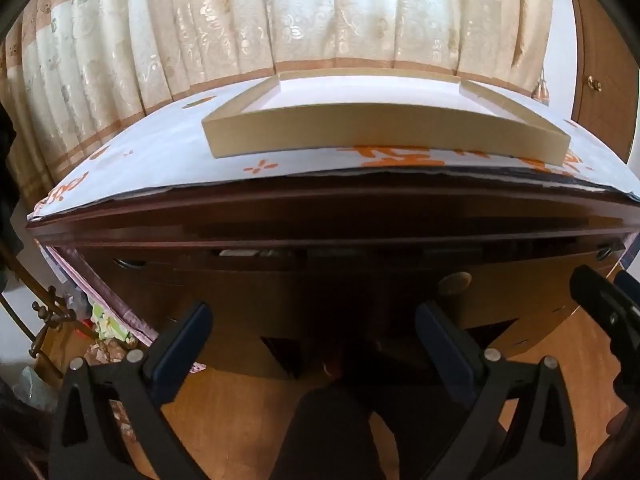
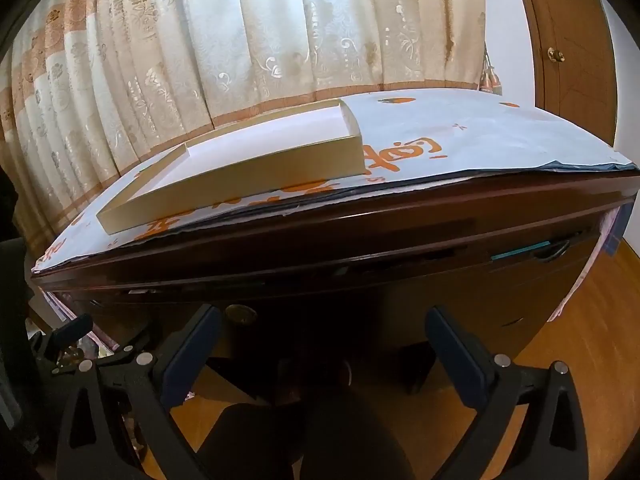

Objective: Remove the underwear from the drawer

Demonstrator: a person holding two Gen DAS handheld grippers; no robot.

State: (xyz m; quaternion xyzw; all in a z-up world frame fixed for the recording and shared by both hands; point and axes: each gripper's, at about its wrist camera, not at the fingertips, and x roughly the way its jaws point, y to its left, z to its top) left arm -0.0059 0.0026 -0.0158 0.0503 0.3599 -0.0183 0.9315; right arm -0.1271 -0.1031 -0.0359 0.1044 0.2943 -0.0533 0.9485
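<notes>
A dark wooden chest has a top drawer (image 1: 320,276) that stands a narrow crack ajar; pale folded items (image 1: 240,253) show dimly in the gap. The drawer also shows in the right wrist view (image 2: 400,280), with a round brass knob (image 2: 241,315) on its front. No underwear can be made out. My left gripper (image 1: 316,320) is open and empty, held in front of the drawer face. My right gripper (image 2: 326,326) is open and empty, just right of the knob. The right gripper's black body (image 1: 608,312) shows at the left view's right edge.
A shallow beige tray (image 1: 248,136) with a white floor lies on the chest top, on a white sheet with orange print (image 2: 460,136). Curtains (image 1: 240,20) hang behind. A wooden cabinet door (image 2: 576,48) stands at the right. Clutter (image 1: 100,332) lies on the floor at the left.
</notes>
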